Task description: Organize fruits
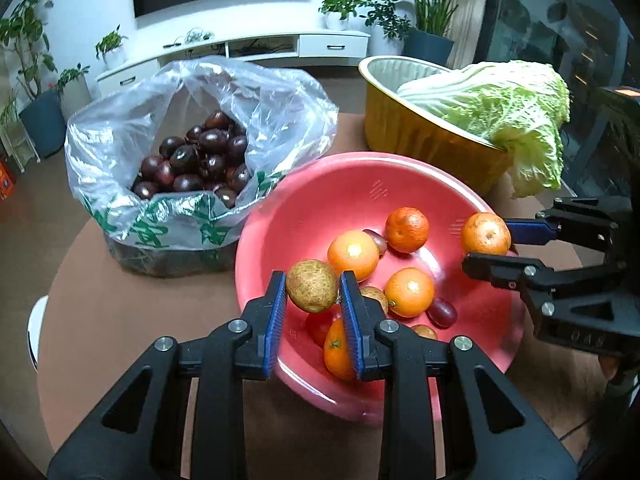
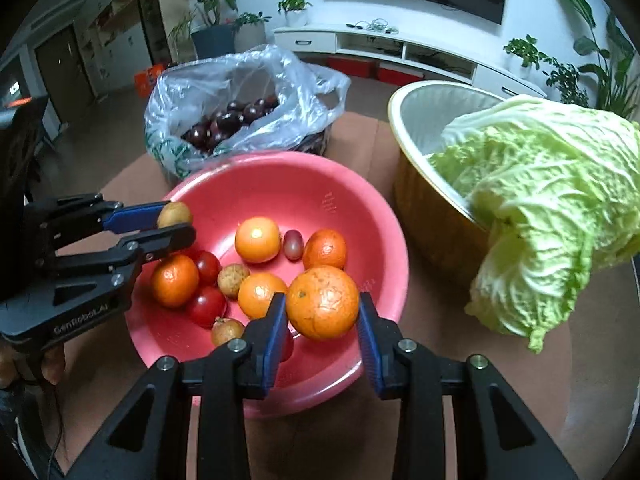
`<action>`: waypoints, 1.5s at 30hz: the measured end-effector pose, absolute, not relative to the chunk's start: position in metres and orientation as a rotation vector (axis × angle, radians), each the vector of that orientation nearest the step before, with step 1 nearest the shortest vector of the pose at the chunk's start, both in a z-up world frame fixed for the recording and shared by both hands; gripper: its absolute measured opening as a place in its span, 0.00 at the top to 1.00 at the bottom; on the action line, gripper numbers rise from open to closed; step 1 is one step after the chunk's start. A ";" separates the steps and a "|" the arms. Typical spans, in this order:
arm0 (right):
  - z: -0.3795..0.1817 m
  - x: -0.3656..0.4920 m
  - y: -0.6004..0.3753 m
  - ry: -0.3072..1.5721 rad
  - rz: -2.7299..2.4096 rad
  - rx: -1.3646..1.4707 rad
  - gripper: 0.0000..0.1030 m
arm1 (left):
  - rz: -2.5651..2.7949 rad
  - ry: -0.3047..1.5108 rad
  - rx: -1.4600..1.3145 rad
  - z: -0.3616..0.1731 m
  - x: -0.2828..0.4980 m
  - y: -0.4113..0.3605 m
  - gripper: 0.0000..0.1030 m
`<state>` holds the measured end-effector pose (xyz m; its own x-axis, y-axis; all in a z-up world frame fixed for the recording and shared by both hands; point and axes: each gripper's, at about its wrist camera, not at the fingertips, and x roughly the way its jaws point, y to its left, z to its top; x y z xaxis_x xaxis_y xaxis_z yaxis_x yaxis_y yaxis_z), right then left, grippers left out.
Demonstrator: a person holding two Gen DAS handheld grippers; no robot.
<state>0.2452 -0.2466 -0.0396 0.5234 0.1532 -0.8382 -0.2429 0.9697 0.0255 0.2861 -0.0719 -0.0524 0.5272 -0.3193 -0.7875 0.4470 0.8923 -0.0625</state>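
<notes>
A pink bowl (image 1: 320,188) (image 2: 280,184) on the brown table holds several oranges, red tomatoes, grapes and small brown fruits. My left gripper (image 1: 313,286) is shut on a small brown fruit (image 1: 311,285) above the bowl's near side; it also shows in the right wrist view (image 2: 174,215). My right gripper (image 2: 323,308) is shut on an orange (image 2: 322,303) above the bowl's rim; it appears at the right in the left wrist view (image 1: 485,239).
A clear plastic bag (image 1: 192,132) (image 2: 240,100) of dark round fruits stands behind the bowl to the left. A gold basin (image 1: 420,136) (image 2: 424,216) with a napa cabbage (image 1: 508,112) (image 2: 540,200) hanging over its rim stands to the right.
</notes>
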 end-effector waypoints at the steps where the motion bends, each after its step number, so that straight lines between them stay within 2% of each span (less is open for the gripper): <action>1: -0.039 0.244 -0.246 0.992 0.236 -0.109 0.64 | -0.463 0.906 0.148 -0.053 0.287 -0.072 0.75; 7: -0.039 0.239 -0.243 0.990 0.242 -0.130 0.61 | -0.474 0.914 0.132 -0.055 0.290 -0.071 0.71; 9: -0.038 0.237 -0.242 0.986 0.246 -0.131 0.58 | -0.486 0.914 0.124 -0.055 0.288 -0.072 0.66; 11: -0.036 0.234 -0.241 0.983 0.248 -0.138 0.57 | -0.503 0.910 0.123 -0.052 0.285 -0.074 0.55; 12: -0.034 0.232 -0.241 0.980 0.243 -0.149 0.56 | -0.503 0.907 0.126 -0.052 0.284 -0.075 0.53; 14: -0.032 0.227 -0.243 0.975 0.233 -0.162 0.53 | -0.502 0.906 0.123 -0.051 0.284 -0.076 0.53; 19: -0.024 0.211 -0.258 0.959 0.224 -0.134 0.52 | -0.504 0.911 0.103 -0.050 0.285 -0.074 0.50; 24: -0.005 0.187 -0.271 0.902 0.215 -0.091 0.52 | -0.521 0.893 0.080 -0.043 0.278 -0.077 0.21; 28: 0.012 0.160 -0.275 0.842 0.204 -0.051 0.48 | -0.504 0.880 0.048 -0.034 0.267 -0.072 0.14; 30: 0.017 0.148 -0.275 0.819 0.198 -0.038 0.44 | -0.484 0.855 0.033 -0.024 0.255 -0.066 0.00; 35: 0.028 0.108 -0.270 0.754 0.176 -0.006 0.37 | -0.448 0.736 0.030 0.010 0.208 -0.053 0.00; 43: 0.041 0.055 -0.261 0.670 0.110 0.108 0.12 | -0.366 0.534 0.070 0.057 0.085 -0.032 0.00; 45: 0.041 0.049 -0.256 0.679 0.102 0.117 0.11 | -0.299 0.532 0.081 0.056 0.066 -0.026 0.00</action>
<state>0.0494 -0.2563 0.0411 0.7736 0.1319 -0.6198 -0.0553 0.9884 0.1413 0.0660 -0.0257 0.0565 0.8194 -0.2599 -0.5109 0.3018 0.9534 -0.0009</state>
